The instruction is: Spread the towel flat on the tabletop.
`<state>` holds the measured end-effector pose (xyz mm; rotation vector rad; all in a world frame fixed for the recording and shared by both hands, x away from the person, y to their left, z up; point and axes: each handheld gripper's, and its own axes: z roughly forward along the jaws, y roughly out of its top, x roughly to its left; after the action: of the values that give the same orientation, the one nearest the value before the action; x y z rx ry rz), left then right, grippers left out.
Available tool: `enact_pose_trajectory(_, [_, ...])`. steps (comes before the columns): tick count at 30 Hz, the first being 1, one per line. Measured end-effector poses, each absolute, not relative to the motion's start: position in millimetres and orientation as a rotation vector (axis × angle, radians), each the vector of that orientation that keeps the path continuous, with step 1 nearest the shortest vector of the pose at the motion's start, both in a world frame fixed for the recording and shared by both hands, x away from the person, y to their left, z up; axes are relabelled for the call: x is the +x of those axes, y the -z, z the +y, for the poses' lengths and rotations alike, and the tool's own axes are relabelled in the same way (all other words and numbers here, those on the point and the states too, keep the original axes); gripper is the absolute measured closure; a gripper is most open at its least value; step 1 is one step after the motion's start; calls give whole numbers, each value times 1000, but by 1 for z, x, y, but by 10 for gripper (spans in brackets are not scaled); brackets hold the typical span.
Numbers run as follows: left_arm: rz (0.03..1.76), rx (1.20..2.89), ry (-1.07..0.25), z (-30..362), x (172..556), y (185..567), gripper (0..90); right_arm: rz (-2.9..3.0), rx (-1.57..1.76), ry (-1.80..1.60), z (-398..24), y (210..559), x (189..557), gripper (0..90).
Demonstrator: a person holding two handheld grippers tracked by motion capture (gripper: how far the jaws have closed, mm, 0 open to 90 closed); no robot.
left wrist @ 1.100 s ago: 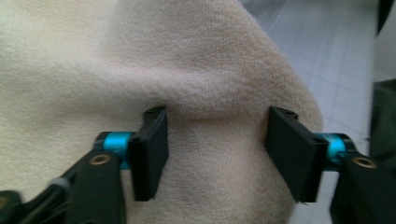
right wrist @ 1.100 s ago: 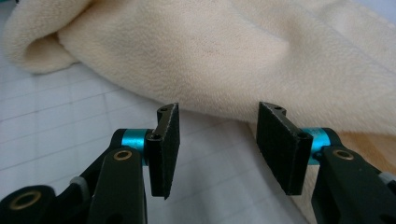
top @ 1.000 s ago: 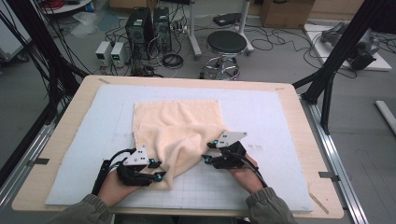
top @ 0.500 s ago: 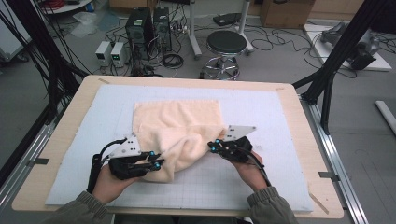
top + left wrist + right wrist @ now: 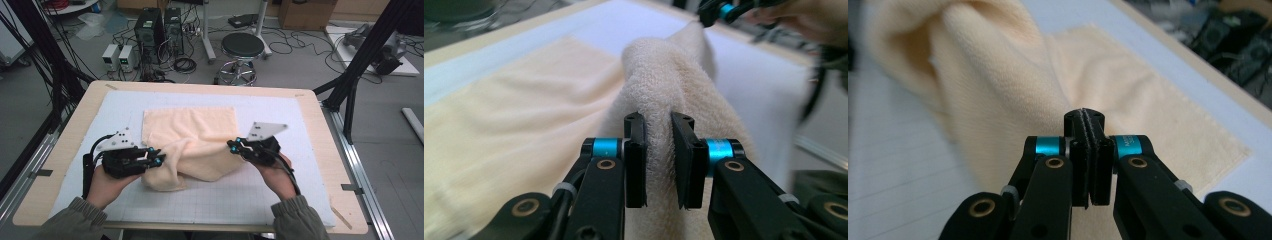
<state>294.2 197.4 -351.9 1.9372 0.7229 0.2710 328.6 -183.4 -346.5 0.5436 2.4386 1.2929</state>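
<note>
**High view: towel's near edge pinched at both ends, far half flat ahead of the grippers**

High view shows the cream towel [image 5: 192, 140] lying on the pale gridded mat [image 5: 300, 195] of the table [image 5: 60, 145], with its far half spread flat and its near edge gathered up between the two tools. The left gripper [image 5: 159, 159] clamps a thick fold of the terry cloth at the near-left end; in the left gripper view its pads [image 5: 636, 150] press on either side of the bunched pile. The right gripper [image 5: 234, 145] is pinched tight on a thin bit of the near-right edge, its jaws nearly meeting in the right gripper view, with the cloth trailing off to its left.

The held edge runs left to right between the tools and sags in the middle. The flat remainder lies straight ahead of both grippers, toward the far side of the table, so a fold would likely carry the edge forward over it. Both hands sit at about the same depth, neither clearly nearer the far hem. Forearms come in from the near edge, tips angled inward toward each other, grey plates on top.
</note>
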Motion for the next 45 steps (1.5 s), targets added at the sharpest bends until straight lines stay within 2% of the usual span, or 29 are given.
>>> enact_pose_trajectory(5, [905,1994,-312,201,348,383,730,2510,716,-1159,-168,388,384,898])
enact_pose_trajectory(9, [972,2008,-269,207,363,394,602,2524,827,-1172,-175,406,402,854])
enact_pose_trajectory(14, [924,1940,-327,226,348,377,503,2471,728,-1304,-181,386,385,748])
enact_pose_trajectory(17, [906,1883,-349,238,336,365,493,2494,662,-1328,-179,376,368,709])
enact_pose_trajectory(21, [825,1893,-326,237,312,359,464,2517,568,-1375,-172,370,344,660])
enact_pose_trajectory(26, [748,1963,-276,217,292,378,468,2593,483,-1370,-157,389,328,577])
enact_pose_trajectory(29, [781,2002,-255,209,294,395,517,2619,470,-1369,-147,405,328,547])
enact_pose_trajectory(32, [821,2025,-244,201,301,409,630,2646,459,-1324,-137,419,331,559])
enact_pose_trajectory(33, [826,2035,-237,199,303,411,674,2654,453,-1290,-134,424,333,602])
enact_pose_trajectory(37, [811,2037,-248,200,304,409,797,2699,490,-1295,-134,437,345,894])
enact_pose_trajectory(39, [810,2027,-254,205,303,406,827,2696,509,-1309,-138,435,346,895])
enact_pose_trajectory(45, [801,1981,-278,219,296,390,839,2604,501,-1362,-167,409,334,896])
